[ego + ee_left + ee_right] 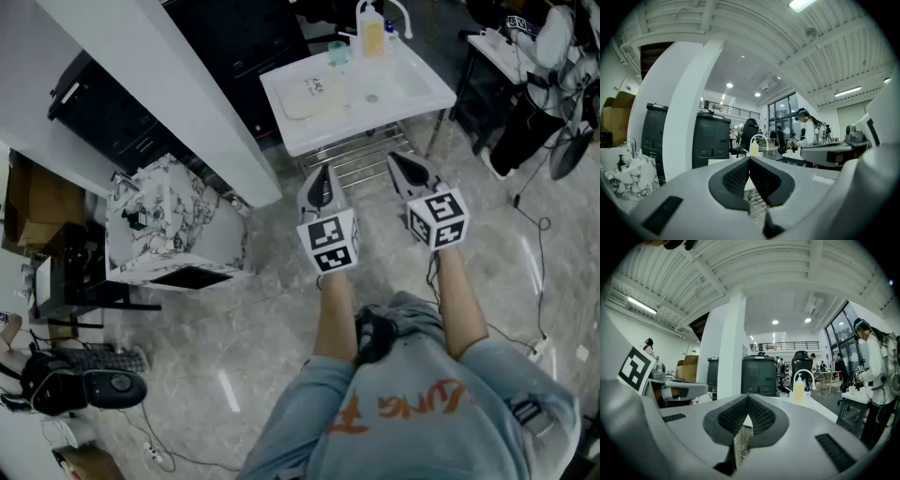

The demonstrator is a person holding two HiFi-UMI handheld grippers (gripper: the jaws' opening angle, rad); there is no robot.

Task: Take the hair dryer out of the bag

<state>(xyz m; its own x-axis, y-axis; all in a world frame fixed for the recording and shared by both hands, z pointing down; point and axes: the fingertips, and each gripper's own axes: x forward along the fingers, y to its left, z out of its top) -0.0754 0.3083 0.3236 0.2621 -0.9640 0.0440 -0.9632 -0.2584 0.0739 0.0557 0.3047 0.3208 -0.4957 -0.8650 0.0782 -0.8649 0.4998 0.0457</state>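
A marble-patterned bag stands on the floor at the left, beside a white pillar; dark items show in its open top. The same bag shows at the lower left of the left gripper view. No hair dryer can be made out in any view. My left gripper is held level in front of me, jaws shut with nothing between them. My right gripper is beside it, also shut and empty. Both point toward a white sink table, well to the right of the bag.
On the sink table stand a yellow soap bottle, a faucet and a small cup. Black cabinets line the back. A black backpack, cardboard boxes and floor cables lie around. Other people work at the right.
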